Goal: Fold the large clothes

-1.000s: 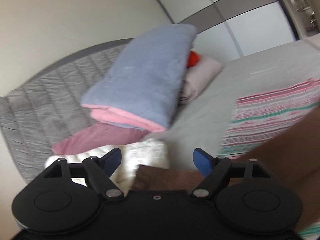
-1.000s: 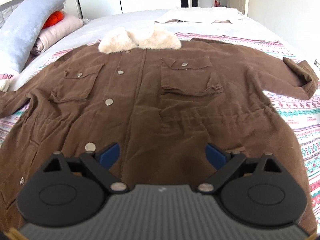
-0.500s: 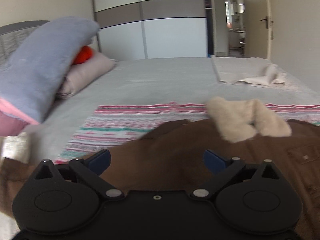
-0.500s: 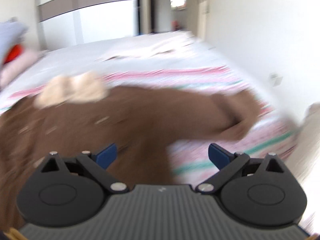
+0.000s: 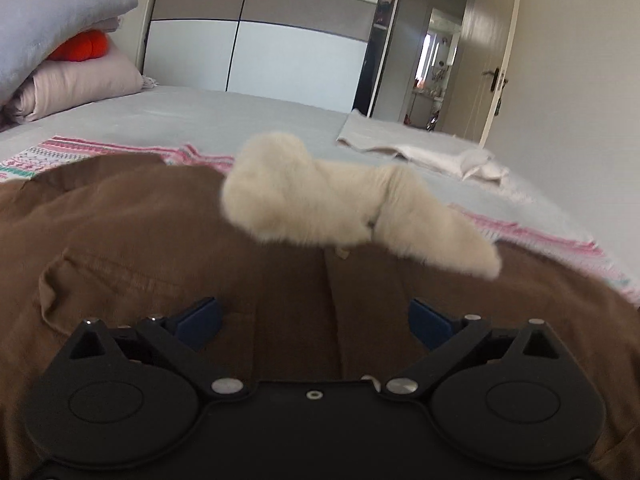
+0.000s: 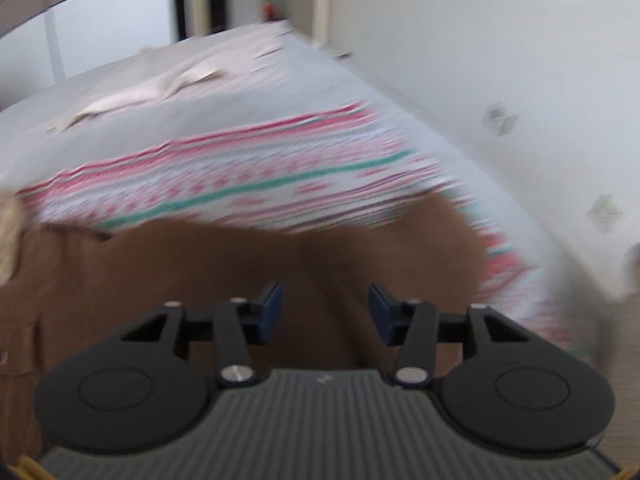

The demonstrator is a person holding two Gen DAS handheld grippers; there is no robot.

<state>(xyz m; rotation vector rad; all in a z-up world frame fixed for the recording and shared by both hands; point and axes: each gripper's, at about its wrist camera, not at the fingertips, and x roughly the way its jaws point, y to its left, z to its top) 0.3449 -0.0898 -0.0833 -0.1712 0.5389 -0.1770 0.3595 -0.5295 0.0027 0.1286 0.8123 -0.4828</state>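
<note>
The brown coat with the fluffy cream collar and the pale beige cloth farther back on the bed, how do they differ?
The brown coat is dark and lies near the cameras on a pink-and-teal striped blanket; the pale beige cloth is light and lies farther back on the grey sheet. The coat has a fluffy cream collar; the cloth looks plain. Both lie on the bed, and neither looks neatly folded.
</note>
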